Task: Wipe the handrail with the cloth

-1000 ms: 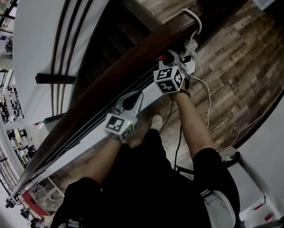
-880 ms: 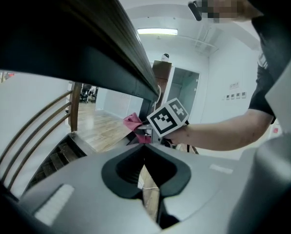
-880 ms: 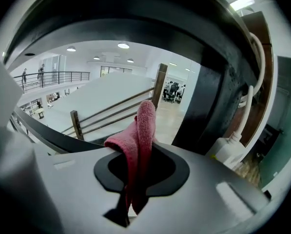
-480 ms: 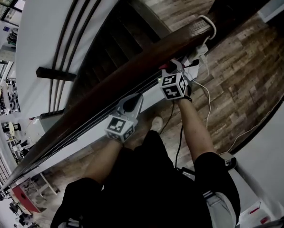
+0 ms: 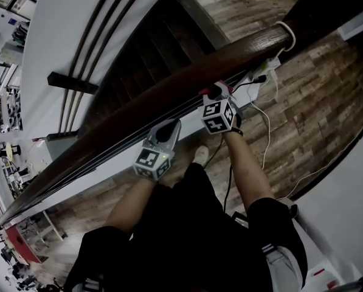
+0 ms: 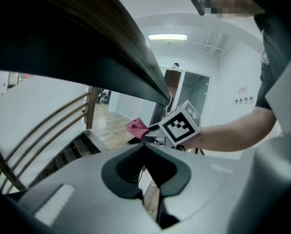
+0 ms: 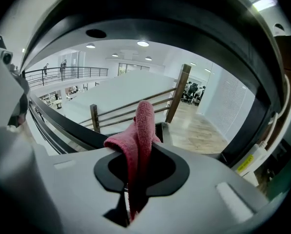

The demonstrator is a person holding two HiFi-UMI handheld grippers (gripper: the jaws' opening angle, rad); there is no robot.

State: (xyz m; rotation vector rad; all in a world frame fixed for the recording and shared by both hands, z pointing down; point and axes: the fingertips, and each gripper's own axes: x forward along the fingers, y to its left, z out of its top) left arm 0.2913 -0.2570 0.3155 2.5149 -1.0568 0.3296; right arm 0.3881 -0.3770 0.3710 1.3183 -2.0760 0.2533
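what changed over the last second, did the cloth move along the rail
The right gripper with the pink cloth has slid a little along the handrail, away from the end with the white cable; the left gripper followed. Otherwise the same: cloth clamped in the right, left shut, empty, beside the rail.

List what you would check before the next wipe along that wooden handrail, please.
1. Cloth gripped: ok. The pink cloth is pinched between the jaws of the right hand-held gripper.
2. Cloth free to wipe: ok. A fold stands up above the jaws.
3. Cloth touching the handrail: cannot tell. The gripper sits at the rail's near edge, and the contact is hidden.
4. Left hand-held gripper out of the way: ok. It is shut, empty and lower than the rail.
5. Rail clear to its far end: not ok. A white cable loops over it.
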